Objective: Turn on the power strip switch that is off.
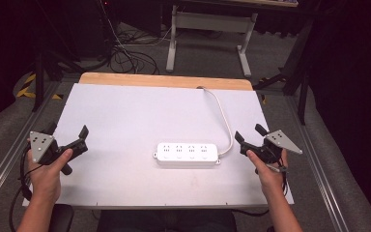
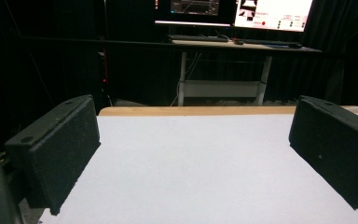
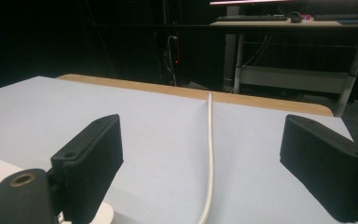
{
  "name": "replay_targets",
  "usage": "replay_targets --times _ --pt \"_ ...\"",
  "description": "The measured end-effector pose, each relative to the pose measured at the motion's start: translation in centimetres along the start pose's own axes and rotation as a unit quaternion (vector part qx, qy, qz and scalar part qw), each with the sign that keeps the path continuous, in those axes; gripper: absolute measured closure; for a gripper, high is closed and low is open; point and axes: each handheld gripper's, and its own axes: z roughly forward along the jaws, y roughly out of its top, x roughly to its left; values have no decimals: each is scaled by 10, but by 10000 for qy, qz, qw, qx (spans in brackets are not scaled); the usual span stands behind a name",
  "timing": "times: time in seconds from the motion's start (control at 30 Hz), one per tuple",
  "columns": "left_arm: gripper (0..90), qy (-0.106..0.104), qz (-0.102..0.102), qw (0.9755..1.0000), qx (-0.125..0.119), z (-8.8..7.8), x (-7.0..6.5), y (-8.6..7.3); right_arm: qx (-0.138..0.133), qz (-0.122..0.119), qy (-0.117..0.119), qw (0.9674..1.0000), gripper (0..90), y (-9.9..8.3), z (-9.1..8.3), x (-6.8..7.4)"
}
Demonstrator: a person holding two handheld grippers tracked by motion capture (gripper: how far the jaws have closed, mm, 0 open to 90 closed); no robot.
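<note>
The white power strip (image 1: 187, 154) lies flat near the tabletop's (image 1: 125, 116) front edge, its cable (image 1: 224, 121) running to the back edge. Both the left gripper (image 1: 67, 137) and the right gripper (image 1: 249, 137) hover with jaws apart, holding nothing. Bring the right one in low and square across the strip's cable end before closing.

Glossy white plastic power strip (image 1: 187, 154), smooth matt white table (image 1: 125, 116) with wooden edge, matt black textured jaws.

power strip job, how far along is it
Nothing looks done yet: the power strip lies untouched mid-table, its cord trailing off the far edge. Nothing is in hand: left gripper and right gripper flank it, jaws open and empty. All handling remains.
</note>
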Motion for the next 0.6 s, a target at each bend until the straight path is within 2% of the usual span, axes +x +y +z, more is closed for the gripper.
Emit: replay_targets --times 0.27,0.33,0.47,0.5,0.6 --pt "24 42 -56 10000 -6 -2 2 0 -53 29 -59 10000 136 1 -1 -3" --pt "24 42 -41 10000 -5 -2 3 0 -60 79 -49 9999 175 2 -2 -4" --pt "24 35 -47 10000 -6 -2 2 0 -146 14 9 9999 305 4 -4 -6" --pt "24 35 -47 10000 -6 -2 2 0 -146 14 9 9999 305 4 -4 -6" --pt "24 28 -41 10000 -6 -1 2 0 -169 -23 32 9998 384 4 -6 -7"
